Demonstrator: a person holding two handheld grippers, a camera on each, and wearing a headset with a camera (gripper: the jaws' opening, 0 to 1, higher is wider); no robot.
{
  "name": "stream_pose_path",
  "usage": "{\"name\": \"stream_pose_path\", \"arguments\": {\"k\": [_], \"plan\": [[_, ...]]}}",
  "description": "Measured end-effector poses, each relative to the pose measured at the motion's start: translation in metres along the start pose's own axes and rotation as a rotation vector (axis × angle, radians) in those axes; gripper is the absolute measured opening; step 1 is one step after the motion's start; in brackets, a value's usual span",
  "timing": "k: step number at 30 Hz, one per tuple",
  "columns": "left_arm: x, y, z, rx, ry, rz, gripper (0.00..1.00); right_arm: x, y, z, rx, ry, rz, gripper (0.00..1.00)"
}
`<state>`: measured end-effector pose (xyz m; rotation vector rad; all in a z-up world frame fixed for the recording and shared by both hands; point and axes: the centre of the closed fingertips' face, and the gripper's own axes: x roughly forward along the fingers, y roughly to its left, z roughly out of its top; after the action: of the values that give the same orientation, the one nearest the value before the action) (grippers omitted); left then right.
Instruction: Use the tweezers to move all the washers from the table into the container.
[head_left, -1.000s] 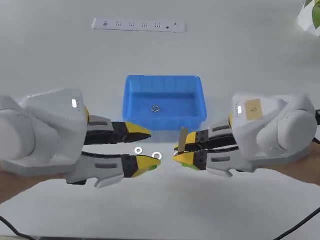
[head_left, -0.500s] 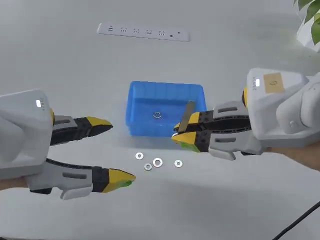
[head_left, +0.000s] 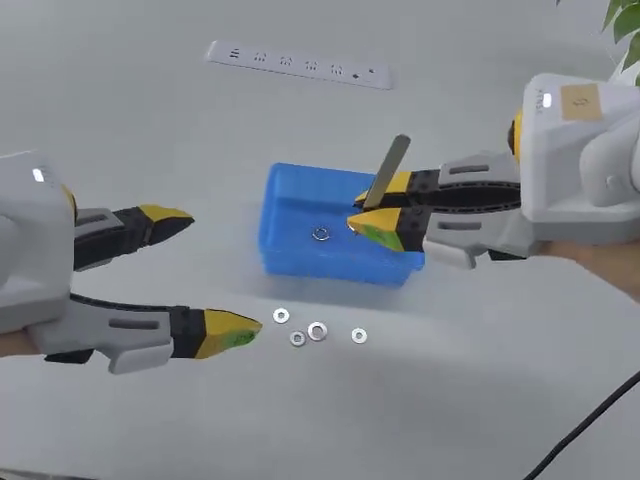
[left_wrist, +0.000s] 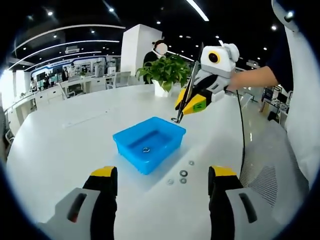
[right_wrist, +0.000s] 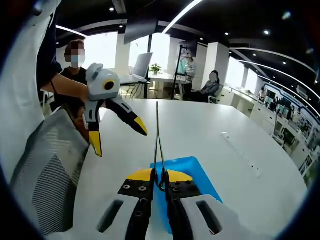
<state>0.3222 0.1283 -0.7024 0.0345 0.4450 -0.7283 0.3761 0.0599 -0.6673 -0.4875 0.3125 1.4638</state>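
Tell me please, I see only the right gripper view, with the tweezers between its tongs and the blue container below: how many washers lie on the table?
Observer: In the head view, four washers lie on the table, close together in front of the container.
Operator: Is any washer inside the container?
Observer: Yes, one washer lies on its floor, near the middle.
Operator: Where does the tip of my tool point?
Observer: In the head view the tip of the tweezers is over the container's right half, apart from that washer. Whether it carries anything, I cannot tell.
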Motion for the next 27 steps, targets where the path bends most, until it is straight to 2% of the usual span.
{"name": "stream_pose_path", "arguments": {"k": [5, 9, 14, 15, 23, 27], "plan": [[0.003, 0.006, 0.002, -0.032, -0.016, 0.011, 0.8, 0.013, -0.016, -0.008, -0.007, 0.021, -0.014, 0.09], [0.006, 0.006, 0.006, -0.073, -0.046, 0.008, 0.8, 0.027, -0.029, -0.023, 0.001, 0.051, -0.018, 0.09], [0.006, 0.008, 0.003, -0.105, -0.047, 0.003, 0.76, 0.042, -0.039, -0.043, 0.033, 0.081, -0.02, 0.09], [0.005, 0.008, 0.003, -0.126, -0.057, -0.002, 0.76, 0.045, -0.04, -0.047, 0.036, 0.088, -0.02, 0.09], [0.004, 0.012, -0.006, -0.133, -0.03, 0.014, 0.75, 0.061, -0.043, -0.066, 0.064, 0.113, -0.005, 0.09], [0.005, 0.009, -0.006, -0.147, -0.037, 0.004, 0.75, 0.067, -0.043, -0.075, 0.067, 0.127, 0.0, 0.09]]}}
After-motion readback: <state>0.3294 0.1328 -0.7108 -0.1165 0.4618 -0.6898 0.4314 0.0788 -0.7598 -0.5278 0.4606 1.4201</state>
